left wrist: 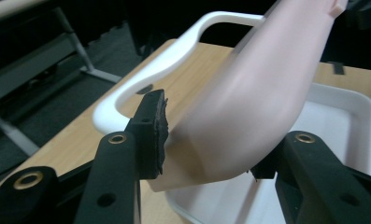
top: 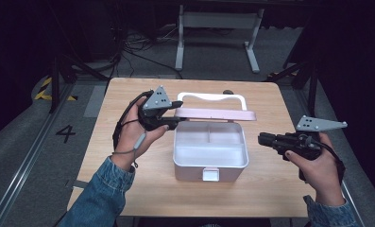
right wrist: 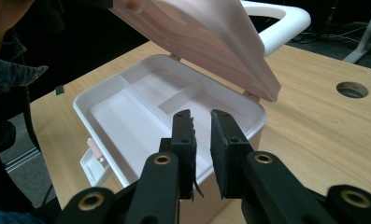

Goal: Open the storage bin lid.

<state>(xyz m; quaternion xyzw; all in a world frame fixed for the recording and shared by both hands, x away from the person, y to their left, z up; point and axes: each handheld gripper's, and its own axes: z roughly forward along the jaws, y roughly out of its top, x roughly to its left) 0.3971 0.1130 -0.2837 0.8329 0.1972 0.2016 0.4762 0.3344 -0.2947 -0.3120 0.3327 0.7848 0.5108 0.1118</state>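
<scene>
Wooden table (top: pixel 128 175): bears one white compartment box (top: pixel 210 163) at centre, front latch (top: pixel 210 174) undone. Pink hinged lid (top: pixel 216 114), white carry handle (top: pixel 211 97), raised half-open. Left gripper (top: pixel 174 122): jaws clamped across the lid's left corner. Right gripper (top: pixel 262 140): narrow gap, nothing held, just right of the box.

High view: overhead, facing forward-down on the table (top: pixel 128 198). Gripper views: close, along their jaws; all share the box (top: pixel 210 161).
</scene>
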